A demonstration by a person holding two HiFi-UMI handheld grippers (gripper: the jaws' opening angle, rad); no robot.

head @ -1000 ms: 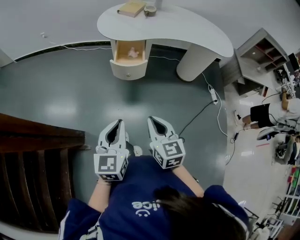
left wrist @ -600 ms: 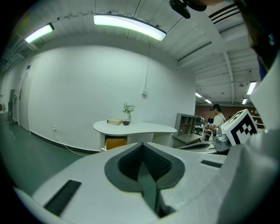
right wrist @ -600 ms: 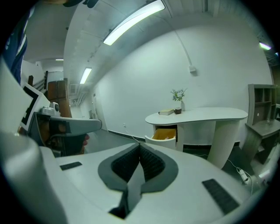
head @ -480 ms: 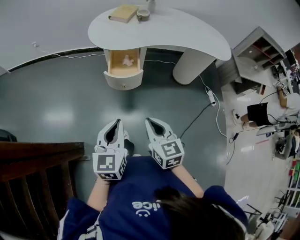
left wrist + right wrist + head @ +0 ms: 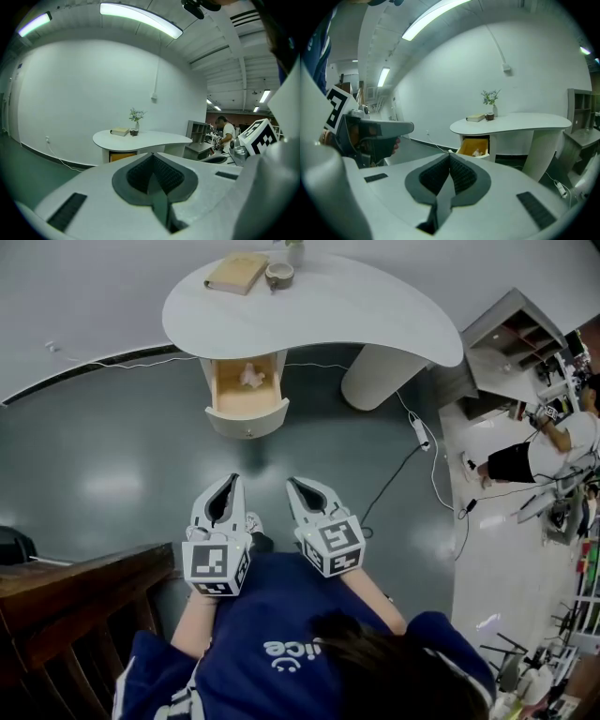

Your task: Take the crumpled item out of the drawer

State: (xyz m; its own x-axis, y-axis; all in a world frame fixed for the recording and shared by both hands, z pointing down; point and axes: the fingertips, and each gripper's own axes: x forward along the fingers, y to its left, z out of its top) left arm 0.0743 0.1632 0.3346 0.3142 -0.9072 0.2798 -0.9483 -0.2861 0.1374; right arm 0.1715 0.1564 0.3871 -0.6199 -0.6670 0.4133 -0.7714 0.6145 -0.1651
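A white curved desk (image 5: 356, 310) stands ahead with its drawer (image 5: 246, 401) pulled open, showing a wooden inside. A small pale crumpled item (image 5: 250, 377) lies in the drawer, also seen in the right gripper view as the crumpled item (image 5: 476, 152) in the drawer (image 5: 469, 145). My left gripper (image 5: 232, 480) and right gripper (image 5: 293, 483) are side by side over the dark floor, well short of the drawer, both shut and empty. In its own view the left gripper (image 5: 152, 154) has its pads together, and so does the right gripper (image 5: 450, 154).
A book (image 5: 236, 272), a small bowl (image 5: 279, 275) and a vase (image 5: 293, 249) sit on the desk. A white cable (image 5: 422, 442) trails on the floor right of the desk's leg. Dark wooden furniture (image 5: 75, 606) is at lower left. A shelf unit (image 5: 520, 343) and a person (image 5: 525, 460) are at right.
The desk and open drawer have come closer and shifted left in the head view. Both grippers travelled along, still side by side and shut. The wooden furniture slid down and out at left.
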